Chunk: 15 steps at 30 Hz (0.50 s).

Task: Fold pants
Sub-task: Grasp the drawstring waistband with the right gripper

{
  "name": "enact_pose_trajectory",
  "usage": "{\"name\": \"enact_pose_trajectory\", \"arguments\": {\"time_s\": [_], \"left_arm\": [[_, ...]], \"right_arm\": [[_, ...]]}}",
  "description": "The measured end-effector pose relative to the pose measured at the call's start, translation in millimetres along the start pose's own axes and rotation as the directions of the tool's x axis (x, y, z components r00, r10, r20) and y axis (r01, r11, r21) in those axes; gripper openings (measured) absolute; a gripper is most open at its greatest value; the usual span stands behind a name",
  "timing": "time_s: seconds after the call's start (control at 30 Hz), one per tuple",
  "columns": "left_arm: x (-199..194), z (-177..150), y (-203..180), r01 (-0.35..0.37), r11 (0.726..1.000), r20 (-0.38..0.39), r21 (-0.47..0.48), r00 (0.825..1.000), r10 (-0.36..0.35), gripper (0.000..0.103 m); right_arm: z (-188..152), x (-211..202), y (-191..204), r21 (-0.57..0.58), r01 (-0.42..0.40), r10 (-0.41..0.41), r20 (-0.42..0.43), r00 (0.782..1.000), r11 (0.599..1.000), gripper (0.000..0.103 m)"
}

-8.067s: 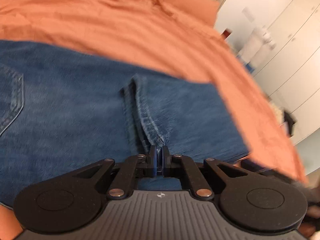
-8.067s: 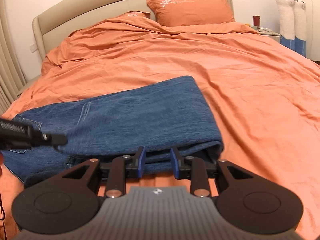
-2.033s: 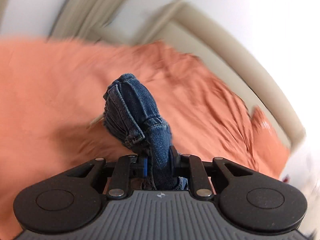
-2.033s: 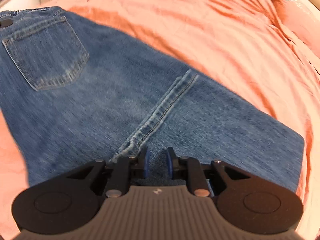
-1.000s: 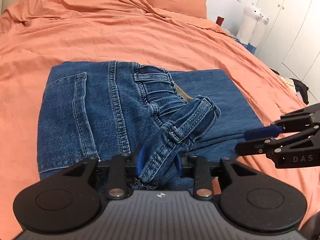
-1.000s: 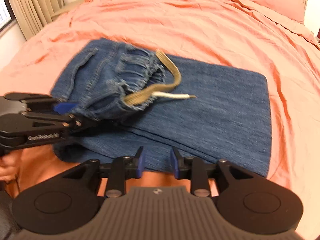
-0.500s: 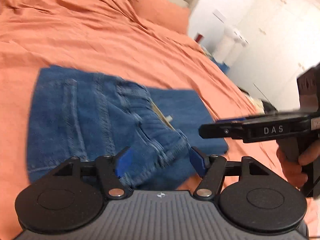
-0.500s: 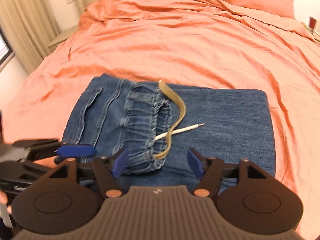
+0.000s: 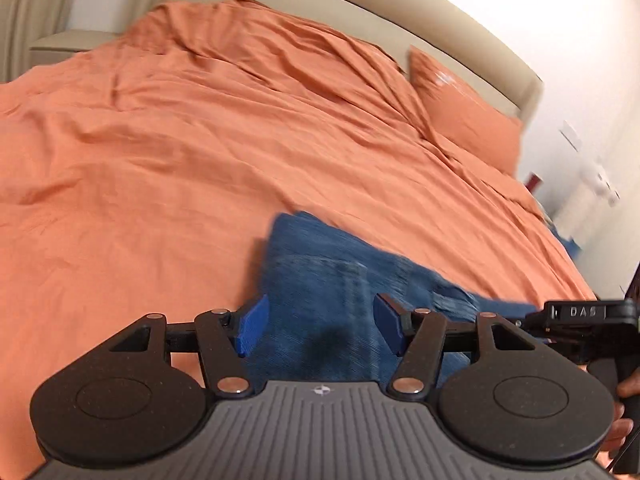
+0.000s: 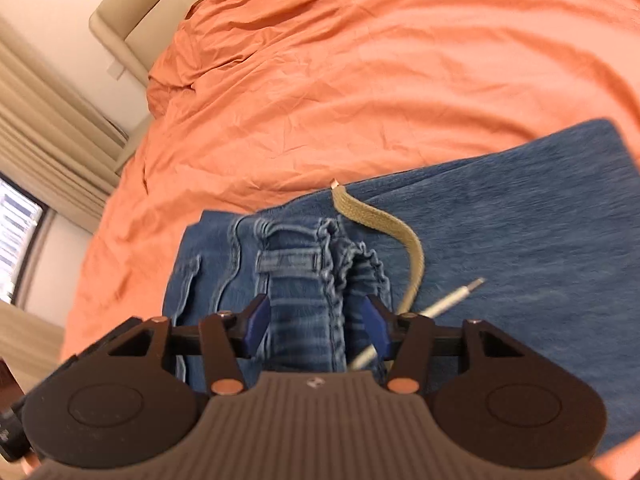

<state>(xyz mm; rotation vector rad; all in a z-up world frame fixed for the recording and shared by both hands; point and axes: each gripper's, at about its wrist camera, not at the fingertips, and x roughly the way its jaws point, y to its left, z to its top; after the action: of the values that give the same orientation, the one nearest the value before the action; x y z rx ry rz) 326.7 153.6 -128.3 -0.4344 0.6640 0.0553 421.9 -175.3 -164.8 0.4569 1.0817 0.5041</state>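
Blue jeans [image 9: 328, 280] lie folded on the orange bed cover [image 9: 200, 152], waistband end laid over the legs. In the right wrist view the gathered waistband [image 10: 320, 264] lies on top of the legs [image 10: 520, 216], with a tan drawstring [image 10: 384, 224] curling out of it. My left gripper [image 9: 320, 326] is open and empty, hovering over the near edge of the jeans. My right gripper [image 10: 316, 328] is open and empty just above the waistband. The right gripper also shows at the right edge of the left wrist view [image 9: 588, 320].
A beige headboard [image 9: 400, 20] and an orange pillow [image 9: 464, 116] are at the far end. Curtains [image 10: 48, 112] and a window [image 10: 16, 232] stand to the left of the bed. White furniture is beyond the bed's right side [image 9: 592, 184].
Both grippers have stayed open since half a second ago and both views swung. A second ago the left gripper held the waistband; it has let go and the jeans lie folded.
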Motion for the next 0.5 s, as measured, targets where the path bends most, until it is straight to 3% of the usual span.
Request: {"name": "enact_pose_trajectory", "arguments": {"time_s": [0.2, 0.23, 0.3, 0.37, 0.5], "left_arm": [[12, 6, 23, -0.009, 0.995, 0.003, -0.097, 1.0, 0.009, 0.07], [13, 6, 25, -0.013, 0.995, 0.005, -0.101, 1.0, 0.013, 0.07], [15, 6, 30, -0.024, 0.993, 0.007, -0.113, 1.0, 0.025, 0.07], [20, 5, 36, -0.033, 0.989, -0.008, -0.141, 0.999, 0.032, 0.07], [20, 6, 52, -0.055, 0.977, -0.005, -0.208, 0.998, 0.055, 0.069]], "right_arm": [[8, 38, -25, 0.176, -0.103, 0.108, -0.017, 0.994, 0.979, 0.048], [8, 41, -27, 0.191, -0.115, 0.12, -0.013, 0.993, 0.975, 0.044], [6, 46, -27, 0.212, -0.145, 0.15, -0.005, 0.989, 0.966, 0.027], [6, 42, -16, 0.142, -0.122, 0.123, 0.004, 0.992, 0.982, 0.018], [10, 13, 22, -0.05, -0.066, 0.068, 0.042, 0.997, 0.997, 0.013]]}}
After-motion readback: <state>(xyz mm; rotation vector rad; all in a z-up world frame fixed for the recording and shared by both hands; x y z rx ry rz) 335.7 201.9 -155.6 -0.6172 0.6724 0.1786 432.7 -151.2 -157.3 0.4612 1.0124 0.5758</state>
